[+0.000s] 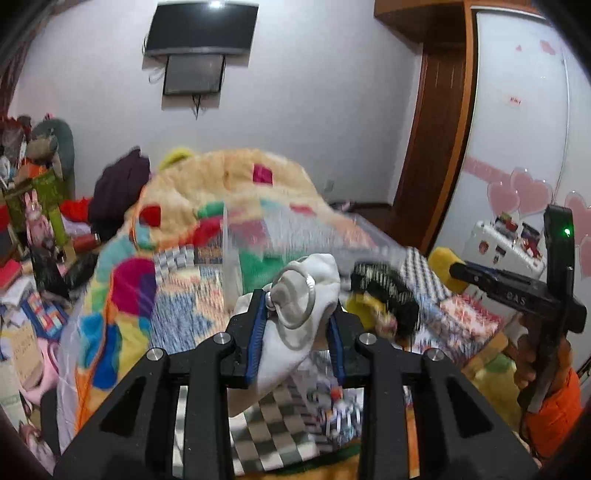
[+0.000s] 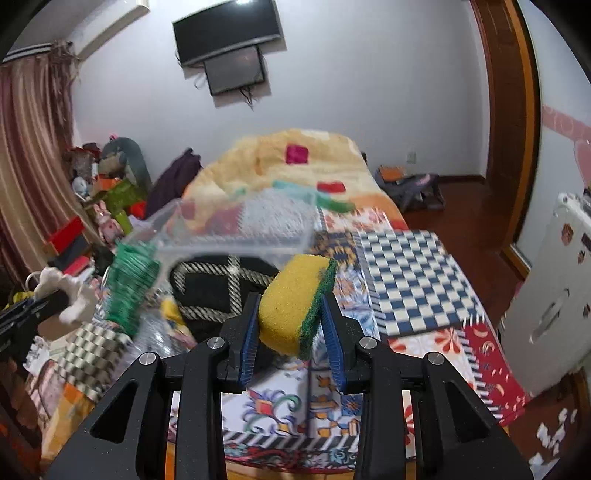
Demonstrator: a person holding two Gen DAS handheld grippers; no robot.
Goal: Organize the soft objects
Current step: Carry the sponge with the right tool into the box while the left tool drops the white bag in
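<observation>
The left gripper point(image 1: 299, 325) is closed on a white cloth toy point(image 1: 306, 295) with a metal ring, pinched between its fingers. Ahead of the fingers stands a clear plastic bin point(image 2: 236, 229). The right gripper point(image 2: 291, 325) clamps a yellow-green sponge point(image 2: 295, 302). Judging by this, both items are picked up but neither is binned yet.

a lived-in home bedroom: quilt-covered bed point(image 2: 406, 266), wall-mounted tv point(image 2: 227, 31), striped curtains point(image 2: 33, 147), heart-decorated wardrobe point(image 1: 524, 122)
</observation>
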